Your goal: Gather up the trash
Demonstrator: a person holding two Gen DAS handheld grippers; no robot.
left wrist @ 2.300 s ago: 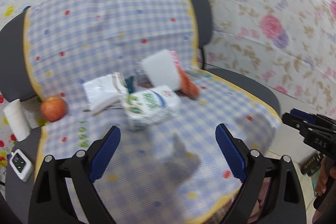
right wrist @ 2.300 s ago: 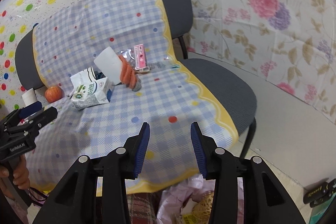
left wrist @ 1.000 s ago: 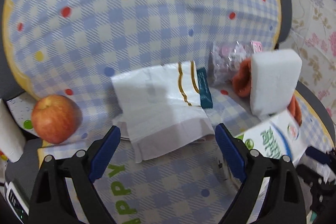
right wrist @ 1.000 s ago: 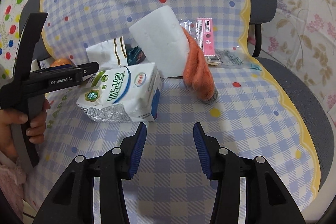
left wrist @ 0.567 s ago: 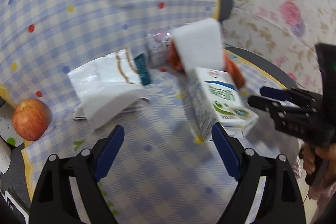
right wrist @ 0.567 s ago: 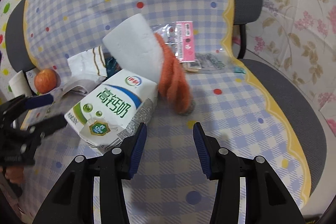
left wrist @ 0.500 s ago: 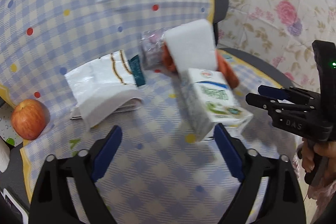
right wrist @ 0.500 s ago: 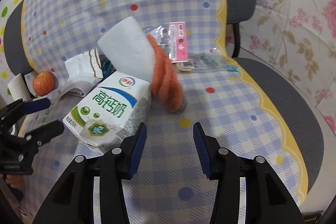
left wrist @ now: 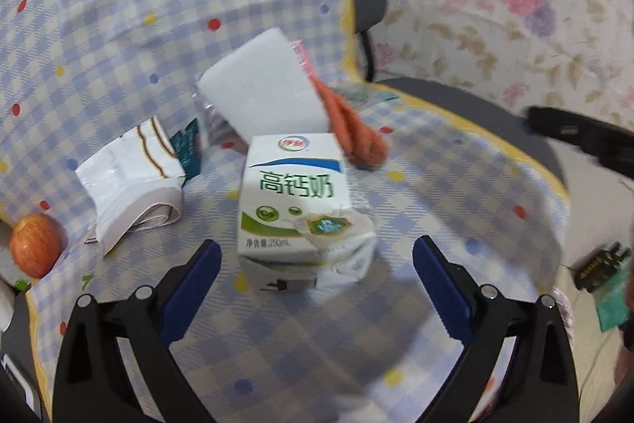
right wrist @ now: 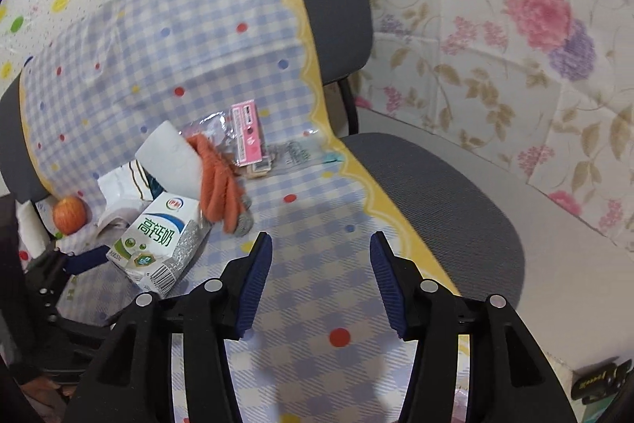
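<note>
Left gripper [left wrist: 315,266] is lining up on the white-and-green milk carton [left wrist: 295,203], lying on the blue checked cloth [left wrist: 119,26]; jaws are opening wide, straddling it, not touching. Right gripper [right wrist: 321,270] is hovering beside, jaws parting, nothing between them.

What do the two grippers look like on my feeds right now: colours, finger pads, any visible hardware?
Both match: the left gripper and right gripper have black plastic angular arms, blue ribbed pads lining each finger's inner face, and silver round pivot pins at the joints. No cables or sleeves show.
</note>
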